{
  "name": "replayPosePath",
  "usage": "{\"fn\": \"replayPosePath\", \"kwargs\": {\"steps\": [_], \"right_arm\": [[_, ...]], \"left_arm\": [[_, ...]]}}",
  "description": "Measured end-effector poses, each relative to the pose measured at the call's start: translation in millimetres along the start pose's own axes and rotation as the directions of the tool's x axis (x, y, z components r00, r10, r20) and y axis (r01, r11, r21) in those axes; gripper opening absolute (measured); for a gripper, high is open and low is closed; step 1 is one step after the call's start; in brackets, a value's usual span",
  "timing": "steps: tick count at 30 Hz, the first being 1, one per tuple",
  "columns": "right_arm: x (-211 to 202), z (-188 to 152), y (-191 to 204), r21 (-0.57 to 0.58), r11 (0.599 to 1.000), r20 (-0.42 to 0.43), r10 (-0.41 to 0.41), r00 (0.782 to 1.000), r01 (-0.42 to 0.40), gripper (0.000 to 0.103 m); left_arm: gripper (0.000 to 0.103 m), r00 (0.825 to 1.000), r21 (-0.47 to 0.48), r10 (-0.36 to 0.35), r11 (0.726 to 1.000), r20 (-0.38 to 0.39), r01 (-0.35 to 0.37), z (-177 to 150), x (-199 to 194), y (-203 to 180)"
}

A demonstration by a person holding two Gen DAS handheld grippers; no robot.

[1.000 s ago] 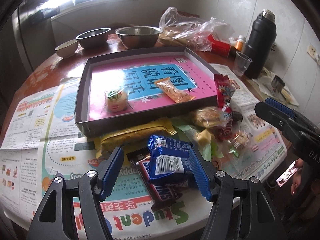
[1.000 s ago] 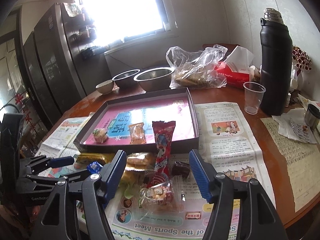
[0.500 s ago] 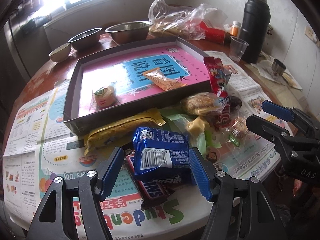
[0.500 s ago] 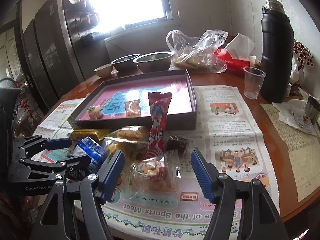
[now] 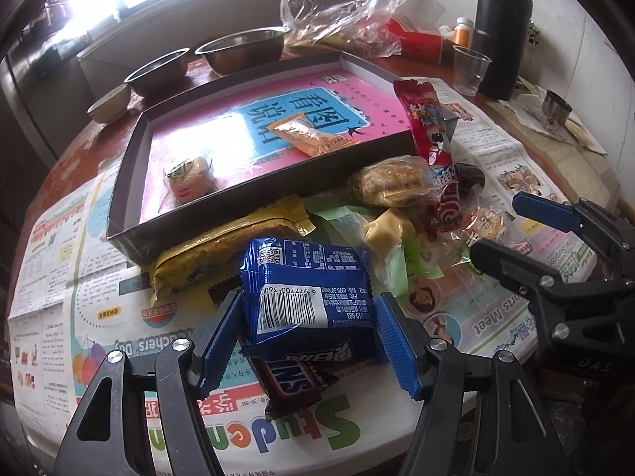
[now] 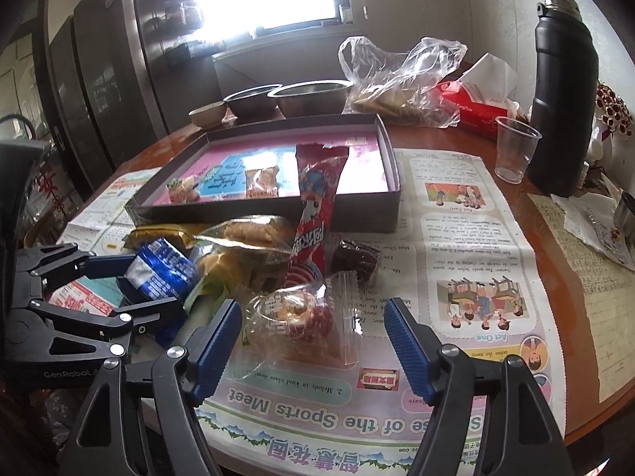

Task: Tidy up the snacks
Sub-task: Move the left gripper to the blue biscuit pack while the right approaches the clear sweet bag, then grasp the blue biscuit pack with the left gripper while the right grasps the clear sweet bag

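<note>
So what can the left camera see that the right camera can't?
Only the left wrist view shows the brown chocolate bar under the blue packet, and the orange bottle beside the flask.

Only the right wrist view shows the dark cabinets and the flower ornament.

Both show the tray, the tall red wrapper, the steel bowls, the plastic cup and the black flask.
</note>
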State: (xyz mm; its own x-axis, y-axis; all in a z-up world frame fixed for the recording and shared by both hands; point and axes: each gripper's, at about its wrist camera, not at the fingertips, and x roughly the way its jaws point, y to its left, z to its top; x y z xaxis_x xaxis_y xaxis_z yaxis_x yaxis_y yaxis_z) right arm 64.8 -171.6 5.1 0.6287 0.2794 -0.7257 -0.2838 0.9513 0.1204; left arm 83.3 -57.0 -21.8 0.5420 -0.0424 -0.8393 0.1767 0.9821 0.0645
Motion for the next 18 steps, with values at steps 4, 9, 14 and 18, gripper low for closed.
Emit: {"fn": "replayPosePath", "kwargs": {"steps": [4, 9, 14, 18], "right_arm": [[6.4, -2.8, 1.3, -0.019, 1.0, -0.012, -0.002, 1.0, 0.002, 0.075], [11.0, -4.6, 2.7, -0.037, 0.999, -0.009, 0.004, 1.0, -0.005, 0.076], [17.5, -7.2, 4.0, -0.054, 0.998, -0.015, -0.011, 1.0, 0.01, 0.076], [19.0, -8.0, 4.9, -0.067, 0.998, 0.002, -0.014, 1.0, 0.014, 0.075]], "left_arm": [[0.069, 1.0, 0.001, 0.006, 1.0, 0.0, -0.006, 0.8, 1.6, -0.7], [0.07, 1.0, -0.002, 0.005, 1.0, 0.001, -0.005, 2.5, 3.2, -0.2], [0.07, 1.0, 0.003, 0.014, 1.0, 0.001, -0.014, 3.4, 5.1, -0.5], [0.07, 1.0, 0.014, 0.029, 0.999, 0.0, -0.029, 3.1, 6.2, -3.3]]}}
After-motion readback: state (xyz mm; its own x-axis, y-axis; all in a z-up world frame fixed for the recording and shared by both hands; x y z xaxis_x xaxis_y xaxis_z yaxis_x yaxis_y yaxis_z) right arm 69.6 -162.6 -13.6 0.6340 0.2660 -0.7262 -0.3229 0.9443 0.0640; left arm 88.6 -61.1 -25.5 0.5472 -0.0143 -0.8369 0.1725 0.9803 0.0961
